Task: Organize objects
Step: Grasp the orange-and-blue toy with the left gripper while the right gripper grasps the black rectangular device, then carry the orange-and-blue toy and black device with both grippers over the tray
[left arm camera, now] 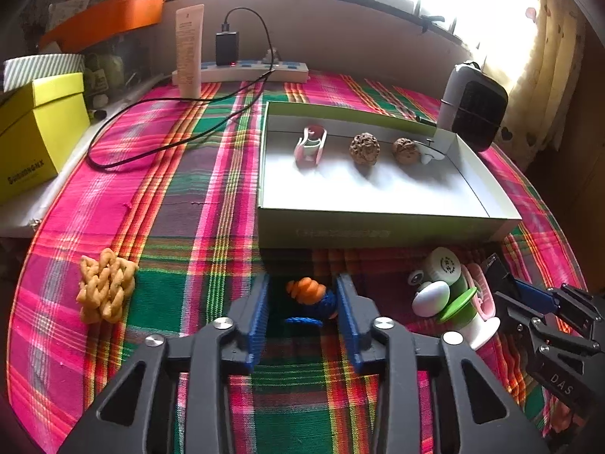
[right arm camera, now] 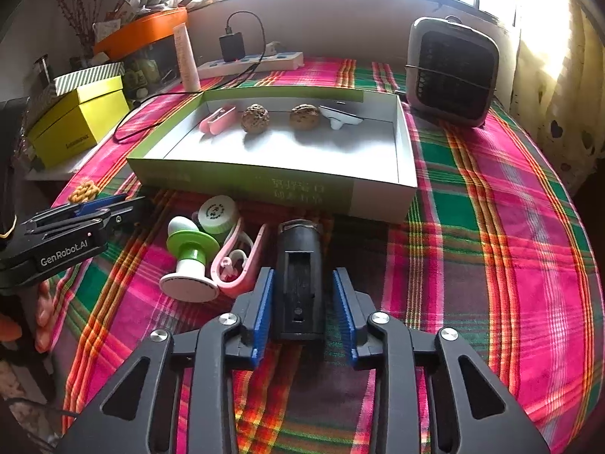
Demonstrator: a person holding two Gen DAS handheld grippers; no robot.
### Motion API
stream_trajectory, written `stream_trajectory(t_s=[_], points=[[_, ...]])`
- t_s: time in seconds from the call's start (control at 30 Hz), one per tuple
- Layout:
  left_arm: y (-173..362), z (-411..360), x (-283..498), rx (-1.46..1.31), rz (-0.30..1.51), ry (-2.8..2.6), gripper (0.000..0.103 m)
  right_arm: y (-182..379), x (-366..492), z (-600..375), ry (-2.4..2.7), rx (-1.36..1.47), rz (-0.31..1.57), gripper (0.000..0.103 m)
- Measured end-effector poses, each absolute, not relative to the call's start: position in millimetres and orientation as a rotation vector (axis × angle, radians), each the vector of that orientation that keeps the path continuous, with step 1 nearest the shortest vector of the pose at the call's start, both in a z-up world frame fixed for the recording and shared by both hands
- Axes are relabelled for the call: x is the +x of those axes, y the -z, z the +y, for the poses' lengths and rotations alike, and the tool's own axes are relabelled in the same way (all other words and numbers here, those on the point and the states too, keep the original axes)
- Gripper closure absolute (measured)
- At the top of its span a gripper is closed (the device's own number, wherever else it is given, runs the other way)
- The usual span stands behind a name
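My left gripper (left arm camera: 302, 280) stands over an orange and blue rope knot (left arm camera: 312, 297) on the plaid cloth. The knot lies between the blue pads: the right pad is at its side and a dark gap shows on the left. My right gripper (right arm camera: 303, 270) straddles a black oblong device (right arm camera: 300, 283), with a thin strip of cloth showing beside its right pad. A green-rimmed box (right arm camera: 378, 196) holds a pink clip (right arm camera: 217, 118), two walnuts (right arm camera: 255, 118) and a white piece (right arm camera: 340, 117). In front of the box lie a green and white toy (right arm camera: 193, 249), a pink clip (right arm camera: 242, 265) and a yellow braided knot (left arm camera: 106, 289).
A small heater (right arm camera: 452, 72) stands at the back right of the table. A power strip (left arm camera: 249, 70) with a black charger and its trailing cable runs along the back. A tube (left arm camera: 189, 49) and a yellow box (left arm camera: 38, 128) stand at the left.
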State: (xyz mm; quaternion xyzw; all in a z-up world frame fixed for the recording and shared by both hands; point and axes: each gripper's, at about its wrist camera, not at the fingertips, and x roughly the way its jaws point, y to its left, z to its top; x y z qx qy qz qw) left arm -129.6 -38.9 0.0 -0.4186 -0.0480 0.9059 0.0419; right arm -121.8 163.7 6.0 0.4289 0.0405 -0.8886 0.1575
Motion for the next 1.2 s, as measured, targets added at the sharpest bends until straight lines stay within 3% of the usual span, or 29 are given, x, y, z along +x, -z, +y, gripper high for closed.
stream_trajectory(t_s=[0.1,0.57,0.67,0.87,1.1,1.2], points=[[0.3,-36.6,-129.4,-1.281,-0.129,-2.764,0.079,-5.9,-121.8,163.1,2.539,1.226,0.114,0.074],[-0.3,-15.8,-120.9,-1.247,-0.012,-2.664,0.081,-6.5,-119.7,165.1,2.528,1.221,0.112,0.074],[0.0,-16.5,-120.8,-1.262,-0.013,-2.667,0.078,-6.6,-119.9,166.8,2.532,1.224,0.105,0.074],[0.4,-11.6,-116.3,-1.276,-0.002,-2.662,0.062,-6.5,-120.6,166.8,2.532,1.226,0.108,0.074],[1.6,-6.7,-120.4,-1.28,0.018,-2.71,0.062,-6.5,-124.5,166.6,2.523,1.227,0.114,0.074],[1.5,-5.5,-121.2,-1.289,0.039,-2.731,0.068,-6.3,-125.6,167.2,2.519,1.226,0.114,0.074]])
